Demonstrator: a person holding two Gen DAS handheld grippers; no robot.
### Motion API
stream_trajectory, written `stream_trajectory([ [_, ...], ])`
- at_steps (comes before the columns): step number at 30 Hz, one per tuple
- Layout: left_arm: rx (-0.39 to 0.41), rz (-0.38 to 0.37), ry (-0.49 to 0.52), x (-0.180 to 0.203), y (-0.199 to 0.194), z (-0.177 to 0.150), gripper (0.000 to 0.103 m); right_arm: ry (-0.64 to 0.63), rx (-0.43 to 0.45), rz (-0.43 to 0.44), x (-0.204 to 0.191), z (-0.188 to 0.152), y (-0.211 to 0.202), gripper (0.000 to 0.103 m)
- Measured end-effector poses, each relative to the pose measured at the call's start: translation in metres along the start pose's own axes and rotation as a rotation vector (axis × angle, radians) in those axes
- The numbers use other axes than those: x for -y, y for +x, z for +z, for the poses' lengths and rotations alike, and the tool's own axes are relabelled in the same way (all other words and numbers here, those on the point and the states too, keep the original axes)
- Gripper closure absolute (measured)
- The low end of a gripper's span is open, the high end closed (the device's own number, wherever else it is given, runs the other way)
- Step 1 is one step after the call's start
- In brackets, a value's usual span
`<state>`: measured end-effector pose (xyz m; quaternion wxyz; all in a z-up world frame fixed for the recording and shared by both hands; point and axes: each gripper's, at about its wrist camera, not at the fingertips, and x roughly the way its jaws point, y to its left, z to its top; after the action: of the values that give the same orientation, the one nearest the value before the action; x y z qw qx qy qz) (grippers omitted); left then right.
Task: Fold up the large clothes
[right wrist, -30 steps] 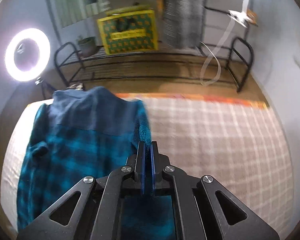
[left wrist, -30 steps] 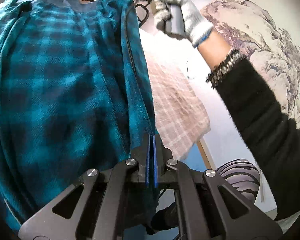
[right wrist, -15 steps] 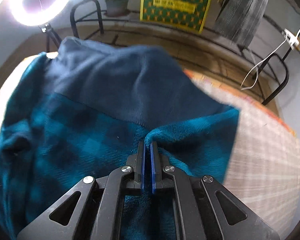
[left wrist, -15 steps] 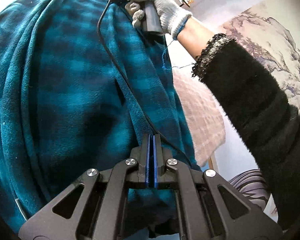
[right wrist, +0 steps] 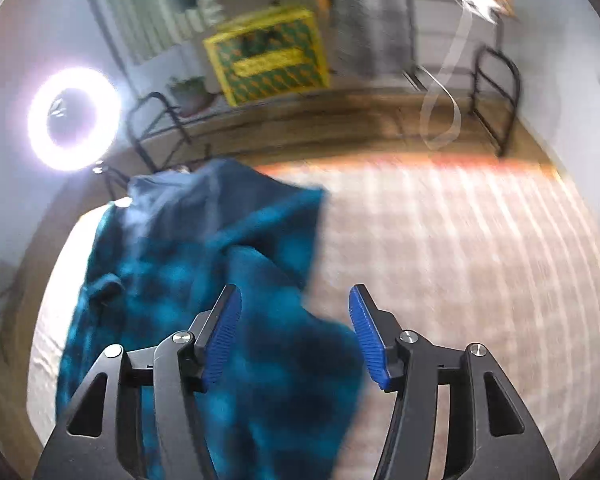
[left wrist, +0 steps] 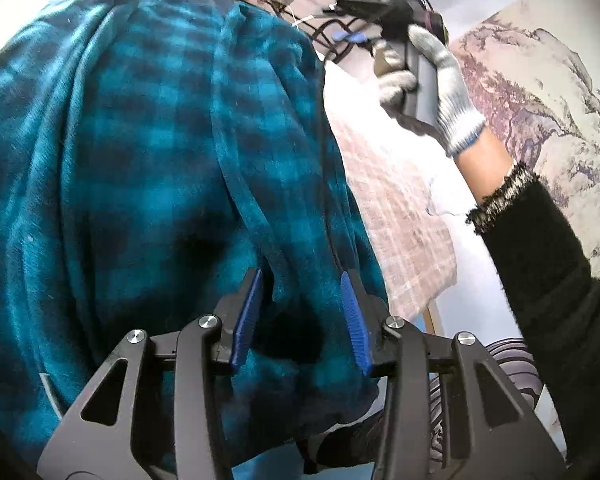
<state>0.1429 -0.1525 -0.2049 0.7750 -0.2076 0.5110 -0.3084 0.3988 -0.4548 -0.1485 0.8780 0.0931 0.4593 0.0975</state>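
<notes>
A teal and black checked fleece garment with a dark blue collar lies folded on the checked bed cover. My left gripper hovers over its near edge; the jaws are opening, with the fabric lying below the blue pads, which no longer press it. In the right wrist view, blurred by motion, the same garment lies at the left of the bed. My right gripper is above its right edge, jaws opening, pads clear of the cloth. The left wrist view also shows the right gripper raised in a gloved hand.
A black-sleeved arm reaches in from the right. A painted wall hanging is at the right. Beyond the bed stand a ring light, black metal racks, a yellow patterned box and a potted plant. Bare checked bed cover spreads to the right.
Both grippers were shut on the garment's edge and have now let go with jaws apart. The right gripper has drawn up and away to the right; the garment has dropped onto the bed.
</notes>
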Motion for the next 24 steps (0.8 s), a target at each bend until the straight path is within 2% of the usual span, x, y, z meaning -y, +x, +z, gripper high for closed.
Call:
stream_trajectory([
  [3, -0.024, 0.015, 0.015, 0.003, 0.008, -0.005, 0.063, 0.107, -0.063, 0.095, 0.027, -0.013, 0.016, 0.047],
  [5, -0.032, 0.024, 0.020, 0.001, 0.009, -0.007, 0.063, 0.117, -0.085, 0.136, 0.029, -0.021, 0.027, 0.047],
  [6, -0.038, 0.027, 0.021, 0.001, 0.011, -0.008, 0.063, 0.099, -0.094, 0.128, 0.025, -0.026, 0.036, 0.053],
  [7, -0.041, 0.028, 0.022, 0.002, 0.011, -0.007, 0.063, 0.083, -0.102, 0.110, 0.021, -0.030, 0.040, 0.069],
  [8, -0.043, 0.031, 0.024, 0.004, 0.012, -0.006, 0.063, 0.068, -0.118, 0.095, 0.016, -0.033, 0.044, 0.098],
  [9, -0.045, 0.030, 0.023, 0.005, 0.012, -0.006, 0.063, 0.046, -0.139, 0.066, 0.010, -0.035, 0.043, 0.099],
  [12, -0.048, 0.026, 0.025, 0.008, 0.013, -0.004, 0.063, -0.066, -0.065, -0.098, 0.002, -0.025, 0.023, 0.099],
  [13, -0.047, 0.030, 0.027, 0.008, 0.013, -0.004, 0.063, -0.058, -0.038, -0.148, 0.009, -0.019, 0.020, 0.099],
  [15, -0.049, 0.038, 0.020, 0.006, 0.013, -0.004, 0.063, 0.019, -0.044, -0.146, 0.025, -0.013, 0.024, 0.099],
  [17, -0.050, 0.034, 0.015, 0.003, 0.010, -0.006, 0.063, 0.018, -0.067, -0.110, 0.024, -0.014, 0.028, 0.096],
  [19, -0.037, 0.037, 0.018, 0.003, 0.003, -0.009, 0.063, -0.002, -0.064, -0.130, 0.017, -0.019, 0.022, 0.092],
  [20, -0.033, 0.036, 0.016, 0.002, 0.001, -0.011, 0.063, -0.010, -0.065, -0.123, 0.015, -0.021, 0.017, 0.087],
  [22, -0.023, 0.028, 0.002, -0.001, -0.005, -0.016, 0.063, -0.008, -0.059, -0.102, 0.016, -0.024, -0.004, 0.086],
  [24, -0.022, 0.026, -0.009, -0.003, -0.009, -0.020, 0.063, 0.015, -0.050, -0.036, 0.020, -0.027, -0.032, 0.086],
])
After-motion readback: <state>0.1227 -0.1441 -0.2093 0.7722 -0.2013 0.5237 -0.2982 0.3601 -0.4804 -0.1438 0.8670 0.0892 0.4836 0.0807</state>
